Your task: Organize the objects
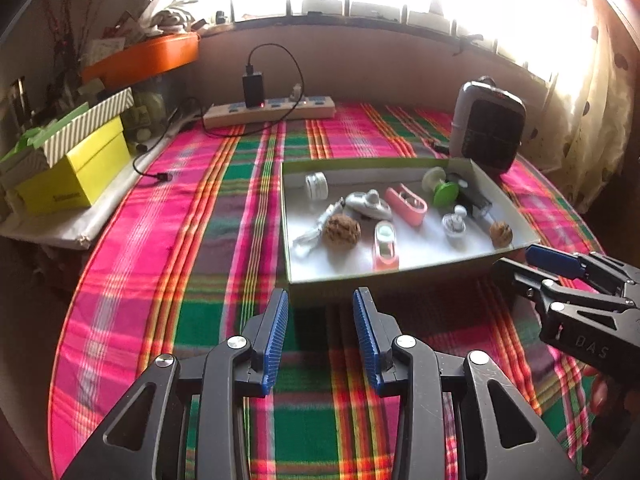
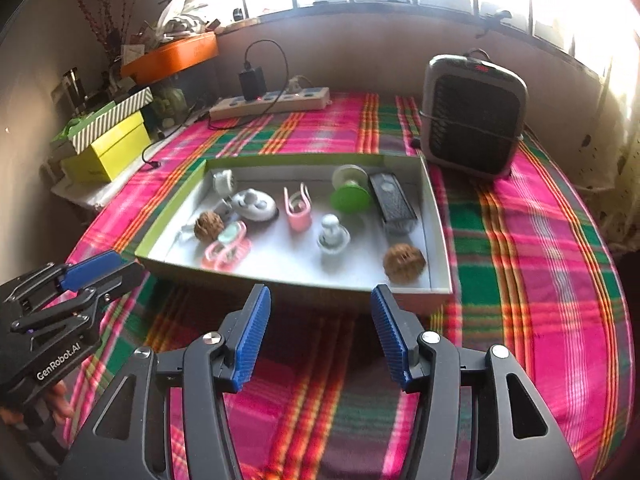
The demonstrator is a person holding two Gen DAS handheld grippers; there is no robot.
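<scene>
Both grippers hang over the plaid cloth (image 2: 540, 240), short of the near wall of the shallow box (image 2: 172, 216), nothing between their pads.
Left gripper (image 1: 321, 320): jaws apart, empty.
Right gripper (image 2: 320, 320): jaws apart, wider gap than the left, empty. No earlier frame, so only the present state is given.
In the left wrist view the right gripper sits at 3 o'clock, just beside the box's near right corner; whether it touches is unclear.

Box contents, right wrist view, clock positions within the box:
- walnut (image 2: 404, 263) at 5 o'clock, in the near right corner
- second walnut (image 2: 209, 225) at 9 o'clock
- pink clip (image 2: 226, 249) at 7 o'clock, just beside that walnut
- another pink clip (image 2: 298, 210) near centre
- white knob-shaped piece (image 2: 332, 234) just right of centre
- green-and-white spool (image 2: 350, 192) at 1 o'clock
- dark rectangular device (image 2: 392, 202) at 2 o'clock, along the right wall
- white rounded gadget (image 2: 256, 204) at 10 o'clock
- small white jar (image 2: 223, 181) at 11 o'clock, far left corner

Outside the box: fan heater (image 2: 474, 116) at 1 o'clock on the cloth, power strip (image 2: 272, 102) at 12 o'clock, yellow box (image 2: 108, 152) at 10 o'clock.
</scene>
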